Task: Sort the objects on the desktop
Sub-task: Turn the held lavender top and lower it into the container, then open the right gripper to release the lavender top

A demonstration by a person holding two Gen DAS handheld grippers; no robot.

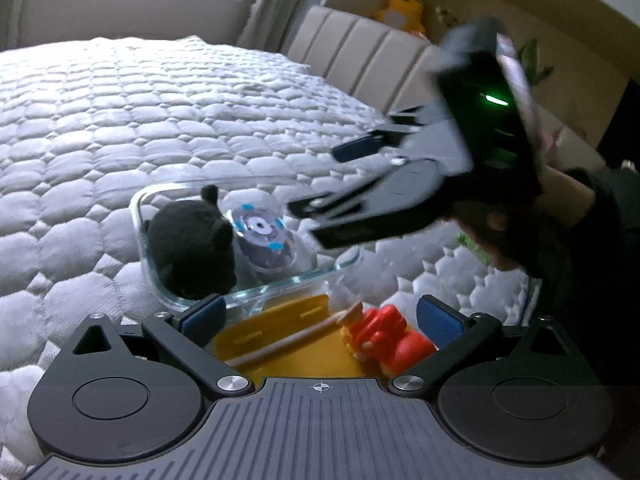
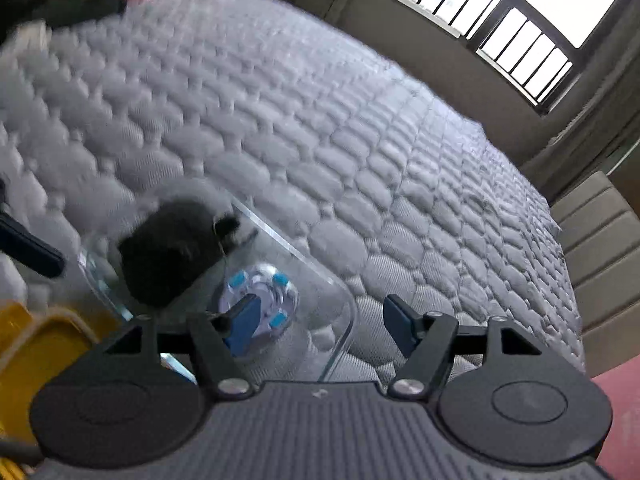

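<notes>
Glass container [image 1: 256, 292] is sitting on the quilted bed [image 1: 140, 120], near the bed edge closest to the left camera, long axis running roughly from that edge toward the headboard [image 1: 360, 48] side. Inside it: a black plush toy [image 1: 188, 248] at the end away from the headboard, and a clear round disc with blue tabs [image 1: 262, 236] lying just beside it, flat face tilted up toward the camera.

Left tongs [image 1: 318, 314] are standing wide open, gripping nothing, hovering over a yellow tray [image 1: 280, 344] that is butting against the container's near wall. In the tray a pale thin stick [image 1: 280, 340] is lying along the tray's length; a red and yellow toy figure [image 1: 384, 336] is lying beside the stick's far end, its facing unclear.

Right tongs [image 2: 318, 320] are standing well apart with nothing between the pads, angled down over the container's disc end. From the left camera they are blurred, hanging above the container with a hand [image 1: 516, 216] behind them.
</notes>
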